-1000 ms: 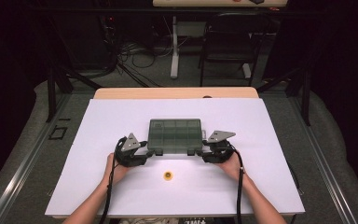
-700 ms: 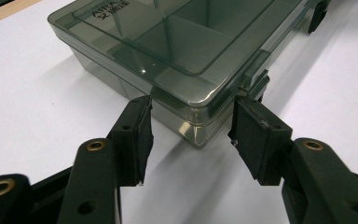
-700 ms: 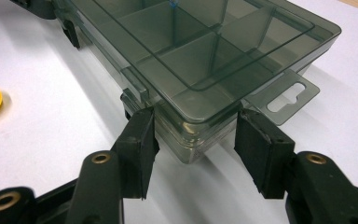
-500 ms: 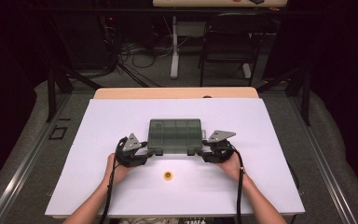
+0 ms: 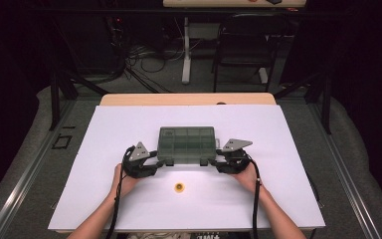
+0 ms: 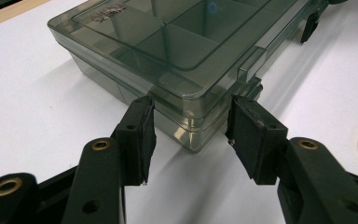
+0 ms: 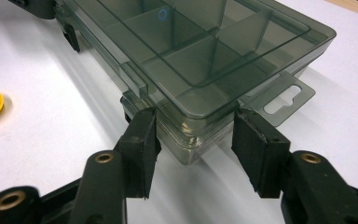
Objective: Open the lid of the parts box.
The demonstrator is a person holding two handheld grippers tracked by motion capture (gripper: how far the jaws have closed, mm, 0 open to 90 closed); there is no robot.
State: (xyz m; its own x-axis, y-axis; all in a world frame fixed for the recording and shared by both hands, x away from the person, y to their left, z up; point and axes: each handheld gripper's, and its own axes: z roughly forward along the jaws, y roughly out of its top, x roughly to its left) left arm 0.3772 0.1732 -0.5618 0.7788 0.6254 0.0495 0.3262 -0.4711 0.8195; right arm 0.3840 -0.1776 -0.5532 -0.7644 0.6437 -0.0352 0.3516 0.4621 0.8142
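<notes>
- High view: the smoky compartment box (image 5: pixel 186 145) sits mid-frame on the white table (image 5: pixel 104 129), with a yellow disc (image 5: pixel 179 187) below it.
- Left gripper view: the left gripper (image 6: pixel 190 127) is spread open around a box corner — a skewed squeeze could slide the box.
- Right gripper view: the right gripper (image 7: pixel 196 136) also gapes at a corner — its pads may slip off the slick lid.

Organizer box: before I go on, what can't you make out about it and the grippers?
- Box contents: smoked lid dims compartments in every view; high view too small.
- Left gripper, right gripper: pads straddle the near corners; contact unclear.
- Front latches: state unclear, cut off in gripper views.
- Yellow disc: too small; cropped by gripper view edges.
</notes>
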